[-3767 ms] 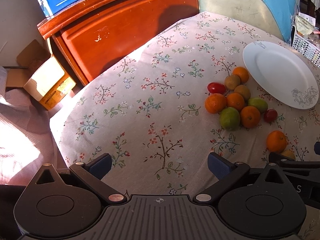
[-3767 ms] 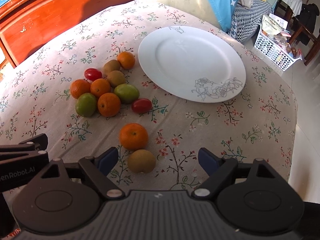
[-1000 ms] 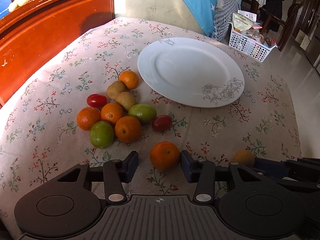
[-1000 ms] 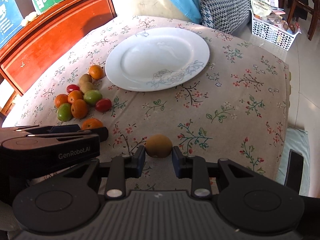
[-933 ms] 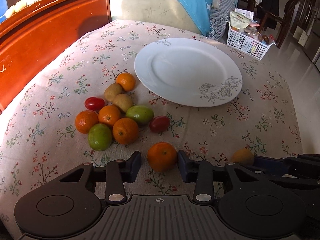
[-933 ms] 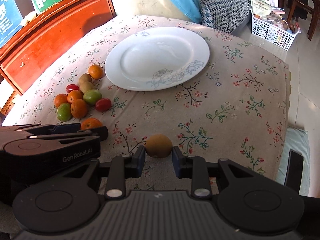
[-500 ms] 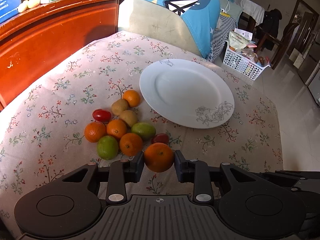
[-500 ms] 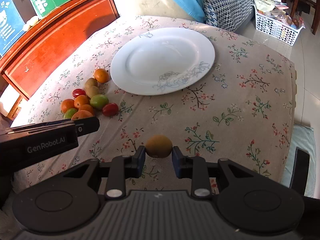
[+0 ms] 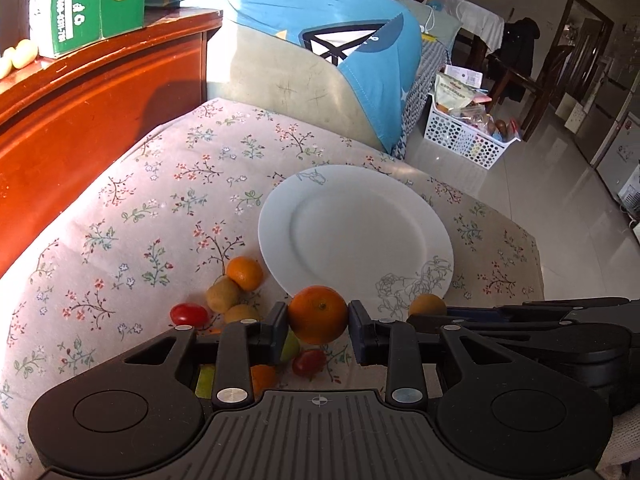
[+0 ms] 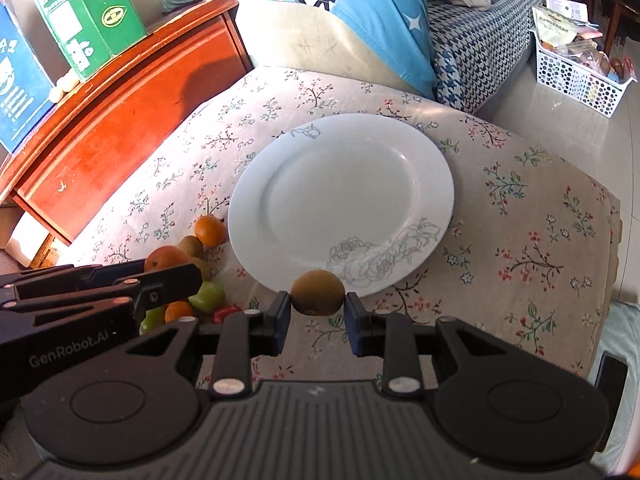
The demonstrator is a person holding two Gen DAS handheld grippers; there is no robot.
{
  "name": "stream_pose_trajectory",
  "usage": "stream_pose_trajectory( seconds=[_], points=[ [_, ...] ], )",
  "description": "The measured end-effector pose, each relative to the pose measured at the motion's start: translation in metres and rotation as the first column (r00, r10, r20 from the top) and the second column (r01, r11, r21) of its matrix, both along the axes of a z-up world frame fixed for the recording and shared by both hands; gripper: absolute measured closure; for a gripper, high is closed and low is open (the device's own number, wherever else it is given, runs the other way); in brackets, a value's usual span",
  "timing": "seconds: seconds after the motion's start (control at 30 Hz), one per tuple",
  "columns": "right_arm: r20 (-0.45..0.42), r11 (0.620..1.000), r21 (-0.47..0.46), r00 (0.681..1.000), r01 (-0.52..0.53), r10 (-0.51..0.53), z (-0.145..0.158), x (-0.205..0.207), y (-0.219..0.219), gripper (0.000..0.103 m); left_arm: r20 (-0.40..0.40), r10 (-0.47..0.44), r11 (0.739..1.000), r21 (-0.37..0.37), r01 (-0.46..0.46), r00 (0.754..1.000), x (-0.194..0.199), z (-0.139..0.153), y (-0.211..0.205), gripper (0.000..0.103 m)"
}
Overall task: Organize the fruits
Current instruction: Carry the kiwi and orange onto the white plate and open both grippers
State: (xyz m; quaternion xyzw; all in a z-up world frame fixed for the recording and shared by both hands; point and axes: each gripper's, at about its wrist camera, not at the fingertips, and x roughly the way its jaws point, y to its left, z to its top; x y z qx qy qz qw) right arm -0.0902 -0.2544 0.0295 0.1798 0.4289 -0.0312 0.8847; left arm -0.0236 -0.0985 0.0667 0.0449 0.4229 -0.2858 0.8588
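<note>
Left gripper (image 9: 318,316) pinches the round orange tangerine (image 9: 317,313), right gripper (image 10: 317,308) the fuzzy brown kiwi (image 10: 317,292), both above the white plate's (image 10: 340,184) near rim. Light, squishy imo, so grip mid-body, gently.

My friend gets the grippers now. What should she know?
Left gripper: shut on an orange, held above the cloth near the plate.
Right gripper: shut on a kiwi, at the plate's near rim.
Plate: nothing on it yet.
Pile: oranges, kiwis, green fruits and tomatoes on the cloth, left of the plate.
Left to do: probably set both fruits on the plate, then fetch the pile.
</note>
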Motion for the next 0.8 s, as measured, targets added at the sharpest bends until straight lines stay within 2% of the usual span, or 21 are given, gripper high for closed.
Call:
stream_pose_trajectory(
  seconds=[0.1,0.5,0.67,0.8],
  points=[
    [-0.009,1.0,0.022,1.0,0.013,-0.013,-0.004,0.013,-0.008,0.074,-0.007,-0.013,1.0,0.011,0.013,1.0,0.015,-0.004,-0.009,0.074],
    [-0.043,0.999,-0.022,0.998,0.046,-0.047,-0.016,0.05,-0.022,0.072,-0.073,-0.005,1.0,0.029,0.007,0.997,0.056,-0.028,-0.035,0.073],
    [-0.044,0.998,-0.017,0.997,0.068,-0.068,-0.018,0.058,-0.025,0.071,-0.087,-0.005,0.999,0.034,0.008,0.996,0.061,-0.029,-0.041,0.072],
    [-0.03,0.996,0.023,0.995,0.091,-0.09,-0.016,0.059,-0.032,0.068,-0.086,-0.006,1.0,0.017,0.008,0.996,0.064,-0.023,-0.04,0.068]
  ],
)
